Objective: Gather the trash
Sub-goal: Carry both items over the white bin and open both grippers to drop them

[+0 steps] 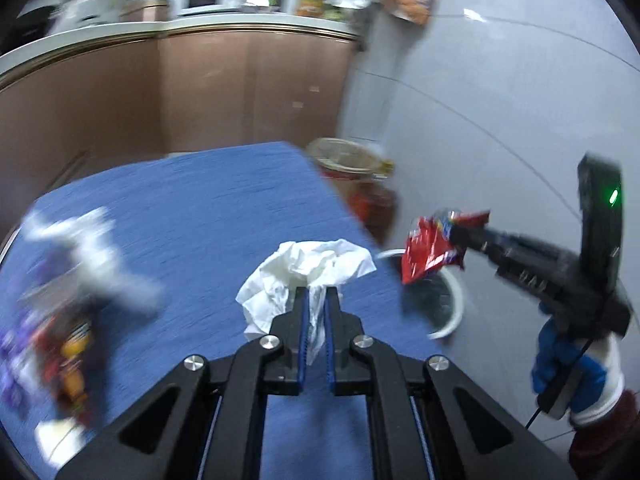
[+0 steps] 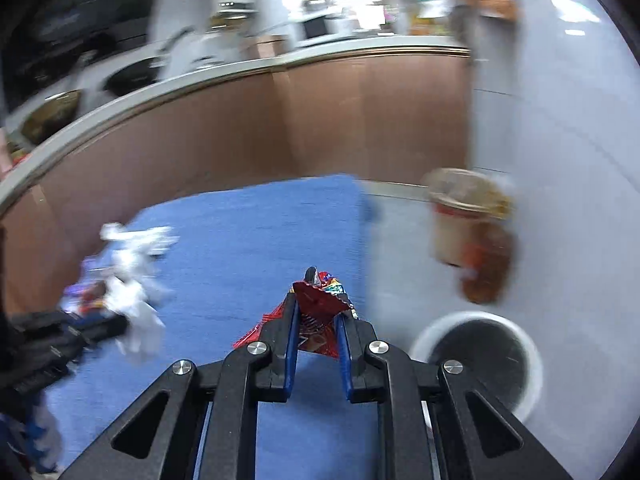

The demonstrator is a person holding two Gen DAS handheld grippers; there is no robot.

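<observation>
The right tool is closed on a crumpled red snack wrapper, held above the blue tabletop near its right edge. To the right, on the grey floor, stands a white-rimmed bin with a dark inside. Beyond it is a blurred tan container. At the left, the left tool grips white crumpled tissue.
</observation>
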